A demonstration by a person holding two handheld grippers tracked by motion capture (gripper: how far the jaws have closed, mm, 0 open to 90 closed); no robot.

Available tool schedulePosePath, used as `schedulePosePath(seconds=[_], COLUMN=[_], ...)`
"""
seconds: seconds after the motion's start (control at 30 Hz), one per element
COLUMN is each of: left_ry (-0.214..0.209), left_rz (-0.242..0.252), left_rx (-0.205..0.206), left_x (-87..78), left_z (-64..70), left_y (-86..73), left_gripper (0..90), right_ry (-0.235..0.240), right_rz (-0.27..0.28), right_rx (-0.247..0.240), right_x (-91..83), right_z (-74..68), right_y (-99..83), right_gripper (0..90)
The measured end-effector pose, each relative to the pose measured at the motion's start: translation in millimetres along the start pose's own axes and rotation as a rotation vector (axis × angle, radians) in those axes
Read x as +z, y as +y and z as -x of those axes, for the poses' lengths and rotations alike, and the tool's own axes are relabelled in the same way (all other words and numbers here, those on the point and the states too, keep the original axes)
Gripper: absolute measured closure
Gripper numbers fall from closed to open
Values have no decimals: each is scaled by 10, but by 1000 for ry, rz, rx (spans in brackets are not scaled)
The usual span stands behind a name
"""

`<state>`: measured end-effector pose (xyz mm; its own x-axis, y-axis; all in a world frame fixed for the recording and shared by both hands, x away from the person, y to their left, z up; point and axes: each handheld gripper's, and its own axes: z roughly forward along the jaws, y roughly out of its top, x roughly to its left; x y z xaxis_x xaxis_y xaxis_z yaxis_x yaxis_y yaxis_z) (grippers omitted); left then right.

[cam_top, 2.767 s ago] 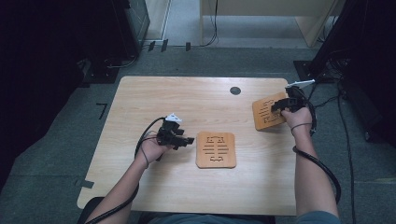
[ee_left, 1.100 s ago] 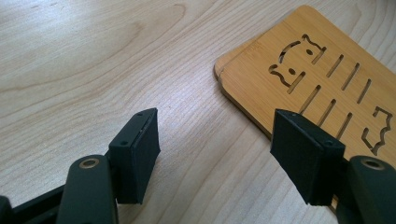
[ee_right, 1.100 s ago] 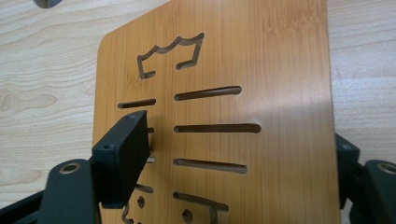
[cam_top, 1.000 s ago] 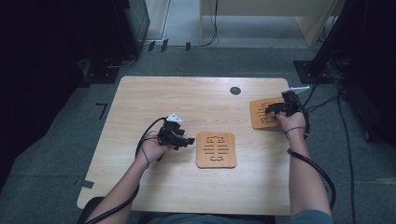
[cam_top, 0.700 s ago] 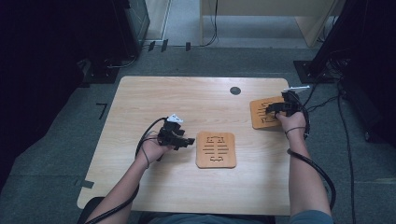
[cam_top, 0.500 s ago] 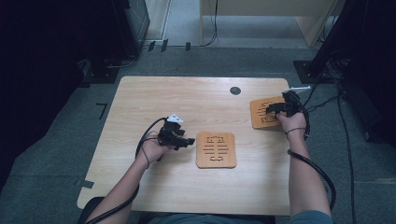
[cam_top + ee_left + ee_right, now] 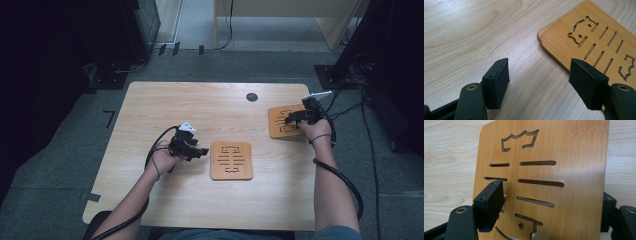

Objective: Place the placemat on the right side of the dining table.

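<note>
A: While the person's right forearm stretches toward the far right of the tabletop (image 7: 200, 105), where does the right gripper (image 7: 295, 118) sit?

B: Over the bamboo board (image 7: 281, 121) near the right edge; in the right gripper view that board (image 7: 544, 182) lies between the jaws, one jaw over its slotted face and the other at its right edge; I cannot tell whether they are pressing on it.

A: And the left hand (image 7: 165, 159)?

B: It rests on the tabletop left of centre, wrist bent; the left gripper (image 7: 192, 148) points toward the second bamboo board (image 7: 231, 160), which lies flat in the middle; in the left gripper view the jaws stand wide apart and released, one over bare wood, the other just over that board's (image 7: 584, 42) near edge.

A: Any containers?

B: I see none; a dark round grommet (image 7: 252, 97) sits in the tabletop near the far edge.
</note>
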<state>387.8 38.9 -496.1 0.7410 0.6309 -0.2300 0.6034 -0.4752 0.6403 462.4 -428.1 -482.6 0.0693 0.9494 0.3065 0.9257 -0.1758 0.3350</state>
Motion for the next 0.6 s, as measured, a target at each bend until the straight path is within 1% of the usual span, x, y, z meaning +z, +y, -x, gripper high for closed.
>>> schedulePosePath(seconds=[0.03,0.07,0.1,0.17,0.33,0.43,0.47,0.53,0.57,0.6], left_ry=[-1,-1,0,0,0,1,-1,-1,-1,-1], left_rz=[0,-1,-3,-4,-3,-4,-4,-3,-2,-2], left_rx=[0,1,4,5,2,3,3,3,4,3], left_x=[0,2,4,3,-6,-4,-1,2,1,0], left_z=[0,0,0,0,-4,-5,-4,1,2,1], left_y=[0,-1,-2,-2,-2,-3,-3,-1,-1,-1], left_gripper=[316,316,316,316,316,316,316,316,316,316], right_ry=[24,35,34,11,4,-8,-3,10,8,1], right_rz=[-4,-4,0,-4,-15,-37,-51,-80,-60,-48], right_rx=[5,2,-3,-10,-13,-59,-62,-42,-48,-38], right_x=[8,9,11,10,-38,-52,-46,-26,-26,-27], right_z=[-2,1,-2,-12,-18,-45,-51,-58,-56,-59], right_y=[-5,-8,-12,-9,18,19,16,13,11,14], right_gripper=[258,268,268,257,278,265,260,264,264,263])
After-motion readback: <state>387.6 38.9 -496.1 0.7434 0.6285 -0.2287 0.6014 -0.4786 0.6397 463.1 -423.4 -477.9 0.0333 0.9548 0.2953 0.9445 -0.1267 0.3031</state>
